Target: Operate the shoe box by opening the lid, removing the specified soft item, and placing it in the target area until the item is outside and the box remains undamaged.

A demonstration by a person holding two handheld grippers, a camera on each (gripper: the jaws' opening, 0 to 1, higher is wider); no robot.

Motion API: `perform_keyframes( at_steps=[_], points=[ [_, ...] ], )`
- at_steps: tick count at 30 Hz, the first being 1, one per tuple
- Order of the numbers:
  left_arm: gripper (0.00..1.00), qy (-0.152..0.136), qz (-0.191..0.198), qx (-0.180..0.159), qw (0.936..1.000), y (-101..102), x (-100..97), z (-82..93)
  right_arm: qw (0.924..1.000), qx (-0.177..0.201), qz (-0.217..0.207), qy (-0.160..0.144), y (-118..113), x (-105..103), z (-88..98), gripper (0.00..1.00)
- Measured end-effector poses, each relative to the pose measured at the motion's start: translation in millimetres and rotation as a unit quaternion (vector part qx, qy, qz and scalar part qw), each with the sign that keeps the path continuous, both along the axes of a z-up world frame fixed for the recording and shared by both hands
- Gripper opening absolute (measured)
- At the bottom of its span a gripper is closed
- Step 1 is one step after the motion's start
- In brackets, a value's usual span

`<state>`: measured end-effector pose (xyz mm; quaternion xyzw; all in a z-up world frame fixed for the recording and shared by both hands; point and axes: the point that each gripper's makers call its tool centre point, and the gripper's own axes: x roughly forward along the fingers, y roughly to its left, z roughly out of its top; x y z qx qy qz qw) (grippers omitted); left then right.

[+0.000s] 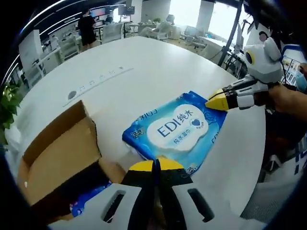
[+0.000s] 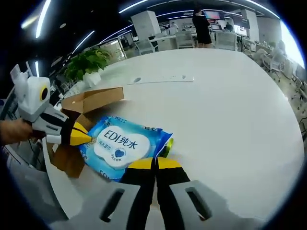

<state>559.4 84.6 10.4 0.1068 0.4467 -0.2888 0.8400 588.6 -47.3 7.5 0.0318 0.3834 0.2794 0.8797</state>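
Observation:
A blue and white pack of wet wipes lies on the white round table beside the open cardboard shoe box. My left gripper is shut on the pack's edge nearest the box. My right gripper is shut on the opposite end, at a corner. The box's flaps stand open, and something blue shows inside. Whether the pack rests on the table or hangs just above it, I cannot tell.
A thin flat strip lies farther out on the table. A potted plant stands past the box. A person stands among office desks behind. A hand holds the right gripper.

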Motion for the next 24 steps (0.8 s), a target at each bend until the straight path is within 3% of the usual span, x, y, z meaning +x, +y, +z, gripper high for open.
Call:
perform_keyframes(
  at_steps=[5,10,17,24],
  points=[
    [0.0,-0.013,-0.033,0.043,0.9985,2,3.3,-5.8,1.0,-0.003,0.003,-0.004,4,3,-5.2,0.0],
    [0.0,-0.027,-0.086,0.1,0.9909,2,0.3,-13.1,0.9995,-0.021,0.02,-0.007,8,0,-16.2,0.0],
    [0.0,-0.029,-0.106,0.125,0.986,5,0.6,-16.6,0.9984,-0.032,0.034,-0.031,9,0,-19.0,0.0],
    [0.0,-0.025,-0.106,0.122,0.9865,4,-2.2,-16.5,0.9993,-0.022,0.017,-0.023,3,-2,-21.5,0.0]
  ],
)
